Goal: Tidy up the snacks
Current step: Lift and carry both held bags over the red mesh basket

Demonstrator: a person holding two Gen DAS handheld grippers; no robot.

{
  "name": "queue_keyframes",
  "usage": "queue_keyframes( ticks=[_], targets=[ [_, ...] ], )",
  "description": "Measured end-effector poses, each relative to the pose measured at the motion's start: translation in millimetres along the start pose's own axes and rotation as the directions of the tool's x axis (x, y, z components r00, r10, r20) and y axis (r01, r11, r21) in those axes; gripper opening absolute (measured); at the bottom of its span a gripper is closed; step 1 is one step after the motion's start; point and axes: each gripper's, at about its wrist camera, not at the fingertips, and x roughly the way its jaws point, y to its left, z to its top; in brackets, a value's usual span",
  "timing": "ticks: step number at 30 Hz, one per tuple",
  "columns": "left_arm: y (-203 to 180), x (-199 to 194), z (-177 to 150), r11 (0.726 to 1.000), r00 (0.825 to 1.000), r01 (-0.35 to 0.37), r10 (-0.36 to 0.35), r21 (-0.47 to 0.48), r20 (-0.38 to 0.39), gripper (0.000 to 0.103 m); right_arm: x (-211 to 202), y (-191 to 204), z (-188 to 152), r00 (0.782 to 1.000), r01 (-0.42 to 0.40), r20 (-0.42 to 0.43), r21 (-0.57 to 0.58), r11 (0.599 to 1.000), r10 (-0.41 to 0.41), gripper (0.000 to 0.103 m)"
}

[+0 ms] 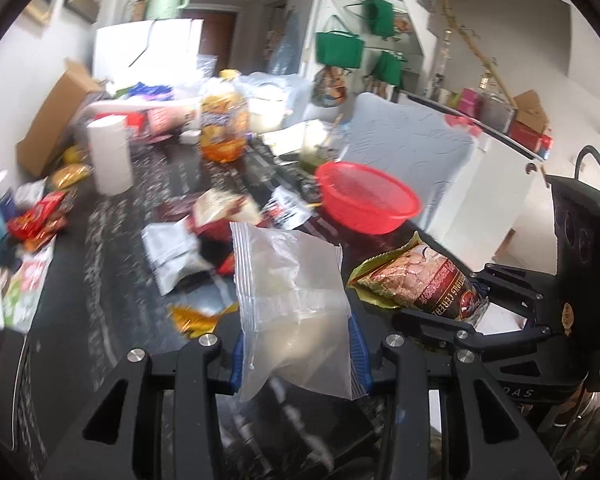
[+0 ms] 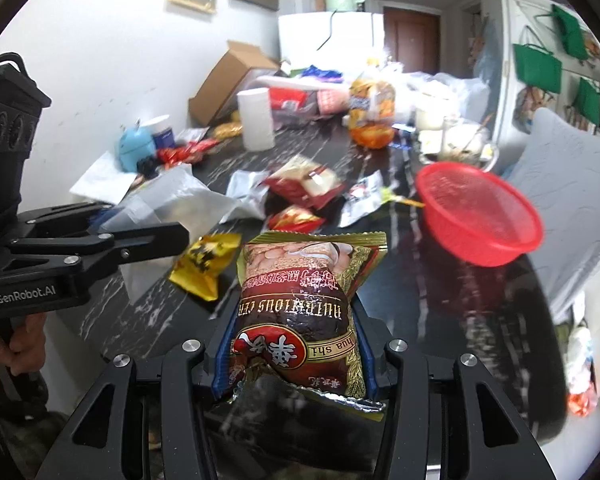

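A: With both tools loaded, which step is this?

B: Carrying, I'd judge. The right tool (image 2: 294, 364) is clamped on the cereal packet (image 2: 300, 312), held upright above the tabletop (image 2: 440, 300). The left tool (image 1: 296, 354) is closed on a clear zip bag (image 1: 292, 304), also lifted off the surface. The two tools are side by side, the packet just right of the bag.

A: Where should they go?

B: Most likely the red basket (image 2: 480, 216). It sits ahead and to the right of the right tool, near the tabletop's edge, apart from the packet.

A: Anything in it?

B: From both views it looks empty; I see only mesh wall and floor. So sorting seems barely begun.

A: What does the next move call for?

B: Bringing the packet forward and right over the rim, then letting go so it drops in. The bag is limp and will sag; it should be lowered rather than tossed.

A: And what's left?

B: Several loose packets ahead of the tools: a yellow wrapper (image 2: 204, 268), a red pouch (image 2: 296, 218), silver sachets (image 1: 172, 256). Further off, a paper roll (image 1: 110, 156) and a cardboard box (image 2: 228, 80); its contents are hidden.
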Motion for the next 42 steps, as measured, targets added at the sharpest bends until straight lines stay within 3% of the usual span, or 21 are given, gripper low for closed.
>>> queue_keyframes(
  ticks=[8,13,20,28,35,42],
  targets=[
    [-43,23,35,0.991,0.995,0.095,-0.095,0.092,0.001,0.040,-31,-38,5,0.994,0.091,0.056,0.047,0.995,-0.093,0.048],
    [-66,32,56,0.985,0.993,0.109,-0.113,0.137,0.020,0.040,-45,-65,13,0.983,0.162,0.072,0.060,0.985,-0.167,0.048],
    [-94,46,83,0.972,0.990,0.125,-0.135,0.198,0.037,0.040,-55,-100,30,0.976,0.190,0.090,0.082,0.978,-0.197,0.048],
    [-104,71,114,0.975,0.989,0.131,-0.140,0.178,0.037,0.040,-58,-130,58,0.961,0.244,0.110,0.083,0.966,-0.252,0.048],
    [-95,112,145,0.984,0.989,0.150,-0.150,0.099,-0.009,0.040,-47,-163,84,0.967,0.218,0.109,0.114,0.969,-0.231,0.048],
    [-88,168,163,0.995,0.996,0.065,-0.060,0.081,-0.060,0.040,-11,-196,92,0.977,0.193,0.048,0.197,0.961,-0.206,0.048]
  ],
)
